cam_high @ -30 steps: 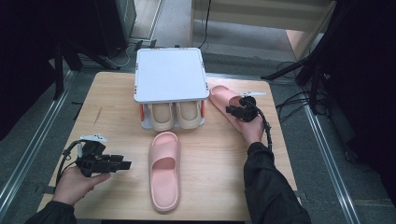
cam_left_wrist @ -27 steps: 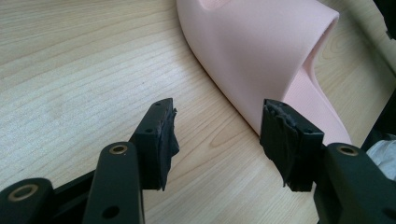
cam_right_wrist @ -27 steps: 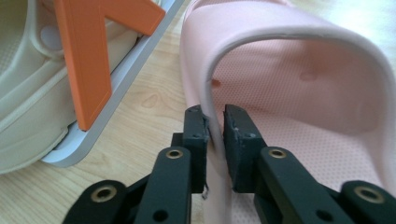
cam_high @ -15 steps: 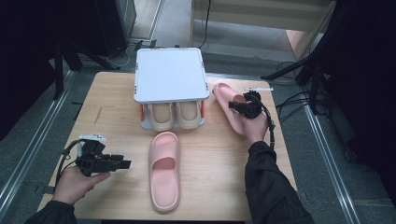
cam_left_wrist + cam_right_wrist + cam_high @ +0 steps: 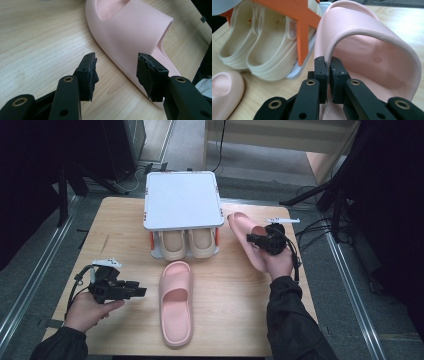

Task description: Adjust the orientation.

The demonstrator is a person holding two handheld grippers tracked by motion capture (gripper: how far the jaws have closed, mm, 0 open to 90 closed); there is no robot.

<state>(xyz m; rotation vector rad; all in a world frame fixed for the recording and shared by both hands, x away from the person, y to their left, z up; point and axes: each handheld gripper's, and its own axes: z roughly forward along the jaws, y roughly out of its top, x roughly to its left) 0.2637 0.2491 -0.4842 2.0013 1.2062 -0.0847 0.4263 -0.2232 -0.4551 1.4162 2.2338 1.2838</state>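
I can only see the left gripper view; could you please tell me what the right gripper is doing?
Observer: The right gripper has just closed its jaws on the strap of a second pink slipper.
Operator: Thank you. Where is that slipper?
Observer: Just right of a rack, at the far side of the table.
Operator: Is the rack empty?
Observer: No, a beige pair sits under its white top.

Right hand-held gripper (image 5: pixel 254 240) seemingly clamped.
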